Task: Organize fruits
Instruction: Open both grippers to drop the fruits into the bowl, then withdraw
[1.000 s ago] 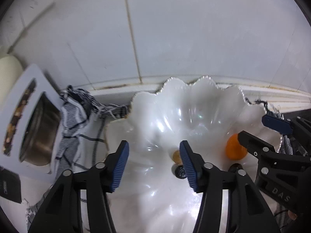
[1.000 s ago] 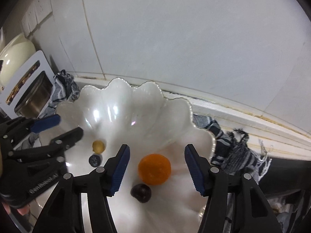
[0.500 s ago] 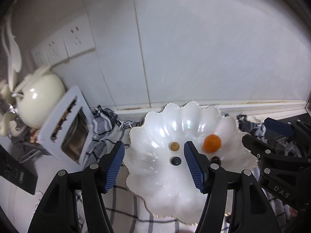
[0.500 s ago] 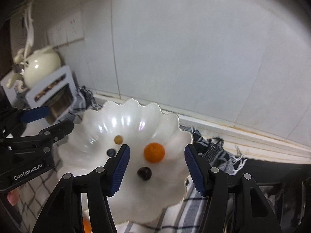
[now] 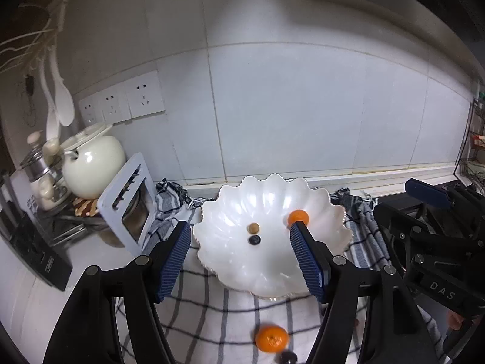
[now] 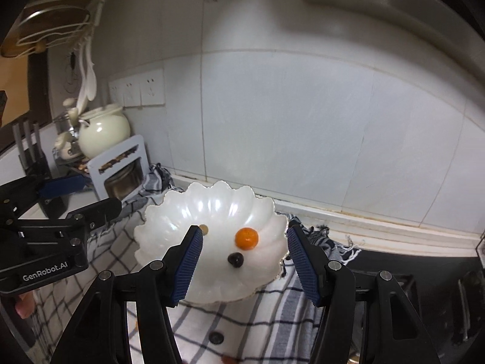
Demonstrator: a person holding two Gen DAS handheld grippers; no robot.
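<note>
A white scalloped bowl [image 5: 318, 203] [image 6: 169, 212] sits on a checked cloth. In it lie a small orange [image 5: 298, 217] [image 6: 246, 237], a tan round fruit [image 5: 252, 228] [image 6: 203, 229], a blueberry [image 5: 254, 239] and a dark grape [image 6: 235, 259]. A second orange [image 5: 271, 338] and a dark berry [image 5: 288, 356] [image 6: 216, 337] lie on the cloth in front of the bowl. My left gripper [image 5: 241, 256] is open and empty, held back from the bowl; it also shows at the left of the right wrist view [image 6: 78, 194]. My right gripper [image 6: 242, 265] is open and empty; it also shows at the right of the left wrist view [image 5: 403, 200].
The checked cloth [image 5: 209, 312] [image 6: 266, 318] covers the counter. A white toaster [image 5: 127, 203] [image 6: 118, 170], a cream pot [image 5: 94, 160] [image 6: 103, 130] and a knife block [image 6: 33, 157] stand at the left. Tiled wall with sockets [image 5: 121, 103] behind. A dark hob [image 6: 409, 276] lies at the right.
Both grippers have pulled back and up from the bowl, still open. The bowl now looks smaller and loose fruit on the cloth has come into view.
</note>
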